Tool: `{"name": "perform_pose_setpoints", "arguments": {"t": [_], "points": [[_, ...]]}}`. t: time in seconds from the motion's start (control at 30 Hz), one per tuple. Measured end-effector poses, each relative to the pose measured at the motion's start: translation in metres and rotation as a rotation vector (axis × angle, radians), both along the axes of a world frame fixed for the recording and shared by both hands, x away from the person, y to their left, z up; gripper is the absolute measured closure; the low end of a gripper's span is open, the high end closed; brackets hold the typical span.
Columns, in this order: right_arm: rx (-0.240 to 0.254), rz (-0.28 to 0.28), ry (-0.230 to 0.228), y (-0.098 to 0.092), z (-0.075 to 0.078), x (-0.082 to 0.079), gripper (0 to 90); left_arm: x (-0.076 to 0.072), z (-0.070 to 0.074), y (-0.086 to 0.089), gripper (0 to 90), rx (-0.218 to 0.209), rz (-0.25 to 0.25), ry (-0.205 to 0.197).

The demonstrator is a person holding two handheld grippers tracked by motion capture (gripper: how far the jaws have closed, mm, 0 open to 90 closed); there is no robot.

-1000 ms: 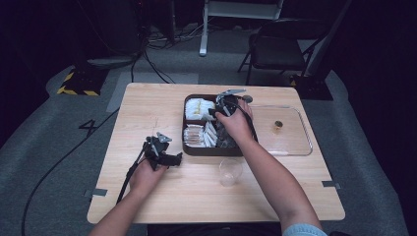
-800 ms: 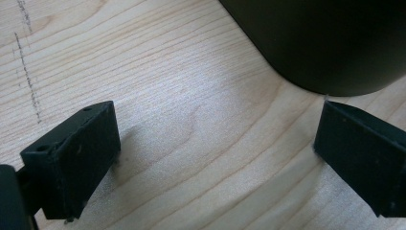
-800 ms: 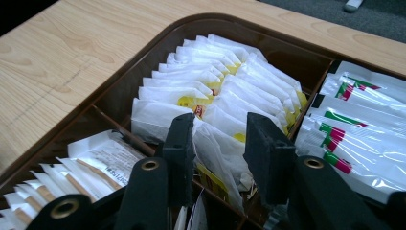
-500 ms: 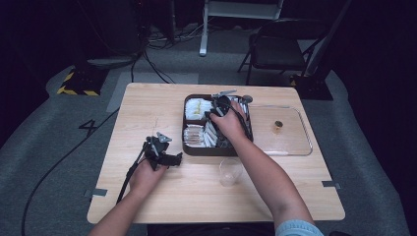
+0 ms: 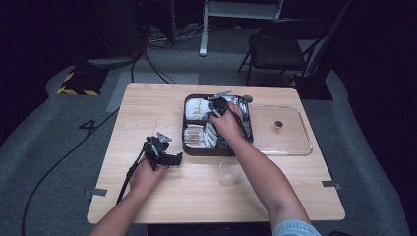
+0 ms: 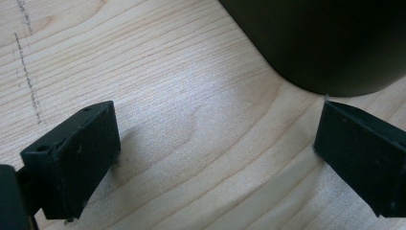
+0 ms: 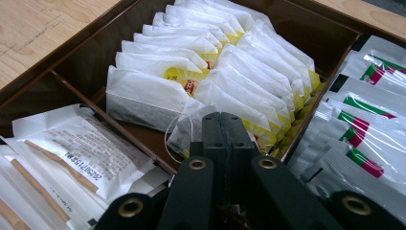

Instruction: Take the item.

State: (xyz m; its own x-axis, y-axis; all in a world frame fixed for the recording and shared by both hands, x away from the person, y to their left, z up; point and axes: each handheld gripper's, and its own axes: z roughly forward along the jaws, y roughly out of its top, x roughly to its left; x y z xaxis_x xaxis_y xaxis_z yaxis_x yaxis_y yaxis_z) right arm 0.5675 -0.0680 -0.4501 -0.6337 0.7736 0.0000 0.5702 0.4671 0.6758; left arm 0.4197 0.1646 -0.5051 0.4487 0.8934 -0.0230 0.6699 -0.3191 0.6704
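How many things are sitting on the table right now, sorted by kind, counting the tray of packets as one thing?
Dark compartment tray holding tea bags and packets: 1
Clear plastic cup: 1
Clear flat lid: 1
Small brown object on the lid, too small to identify: 1
Total: 4

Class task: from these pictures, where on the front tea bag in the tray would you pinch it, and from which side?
Pinch the top edge of the front tea bag, coming from above: the bags stand upright in packed rows, so only their tops are free. The right claw hangs just before them.
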Motion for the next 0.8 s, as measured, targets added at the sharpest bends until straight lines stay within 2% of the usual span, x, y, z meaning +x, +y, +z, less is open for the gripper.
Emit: {"name": "perform_pose_setpoints", "arguments": {"t": [0.13, 0.37, 0.8], "points": [[-0.008, 0.006, -0.007, 0.0, 0.001, 0.0, 90.0, 0.0, 0.0, 0.0, 2.2, 0.0, 0.0, 0.0], [0.012, 0.014, -0.02, -0.003, 0.009, -0.002, 90.0, 0.0, 0.0, 0.0, 2.1, 0.0, 0.0, 0.0], [0.096, 0.032, -0.077, -0.016, 0.046, -0.016, 90.0, 0.0, 0.0, 0.0, 2.1, 0.0, 0.0, 0.0]]}}
